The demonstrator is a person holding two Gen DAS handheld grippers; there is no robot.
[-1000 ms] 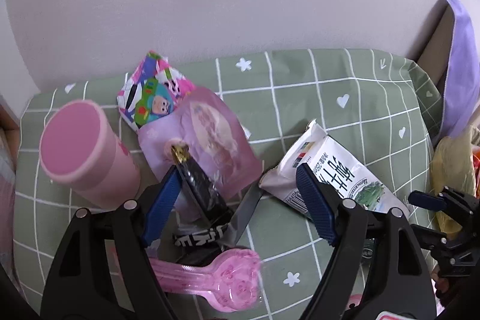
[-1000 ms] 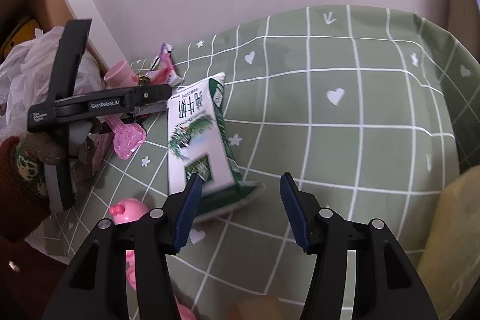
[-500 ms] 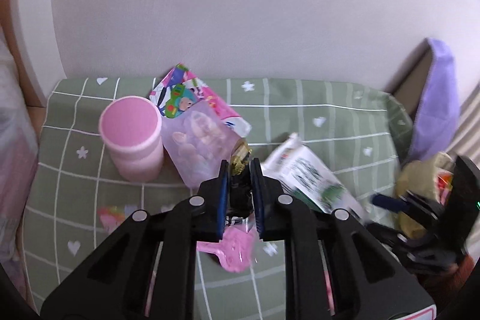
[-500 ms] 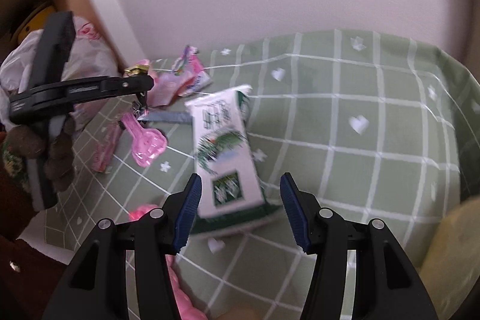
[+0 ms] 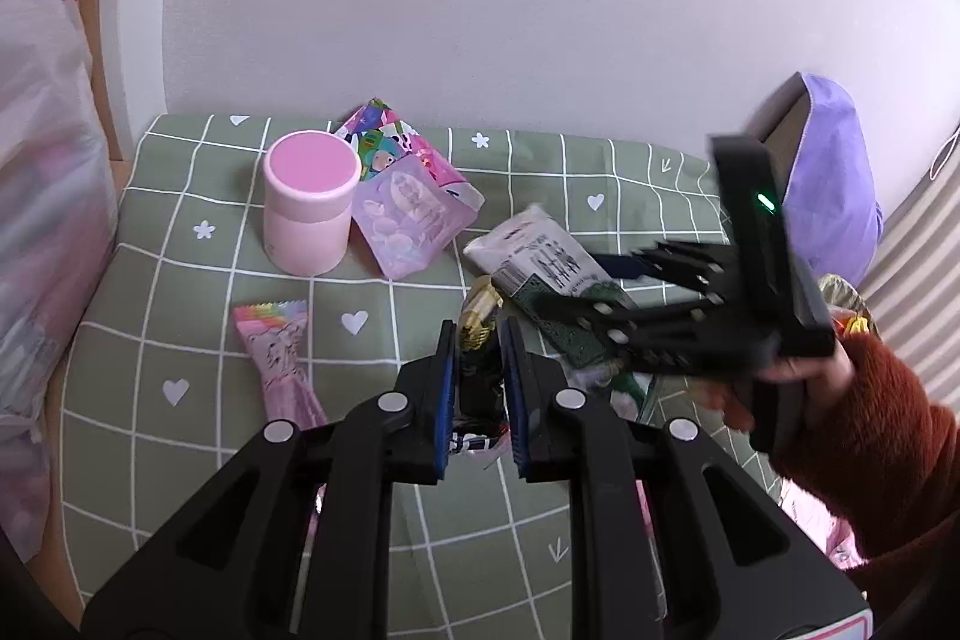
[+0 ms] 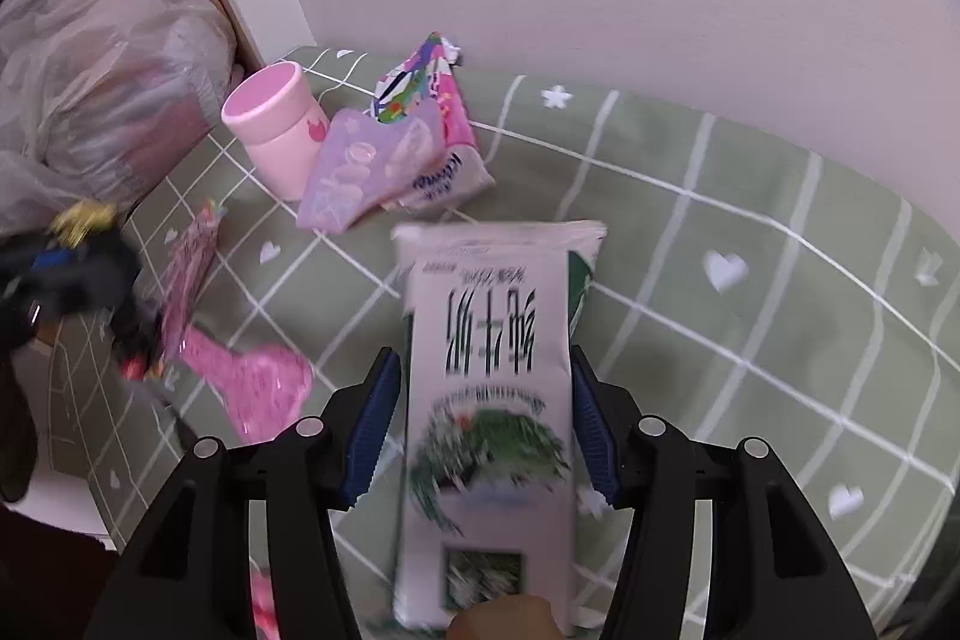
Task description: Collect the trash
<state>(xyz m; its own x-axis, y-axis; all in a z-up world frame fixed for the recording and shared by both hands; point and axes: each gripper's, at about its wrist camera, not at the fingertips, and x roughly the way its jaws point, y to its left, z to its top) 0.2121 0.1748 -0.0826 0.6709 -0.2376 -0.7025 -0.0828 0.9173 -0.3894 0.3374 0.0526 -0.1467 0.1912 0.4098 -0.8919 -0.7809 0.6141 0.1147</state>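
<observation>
Pinching dark wrapper [image 5: 477, 370], left hand-held gripper [image 5: 477, 340]; right hand-held gripper [image 6: 486, 400] spread, straddling milk pack [image 6: 489, 340].

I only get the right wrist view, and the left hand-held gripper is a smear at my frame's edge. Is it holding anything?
Observer: Yes. The left hand-held gripper is shut on a dark wrapper with a gold end.
Operator: The pink strip beside it is smeared too.
Observer: It's a pink wrapper with a rainbow-striped end, lying flat on the green checked cloth, apart from that gripper.
Operator: Anything past the cloth's right end?
Observer: A purple fabric-covered thing stands there by the wall.
</observation>
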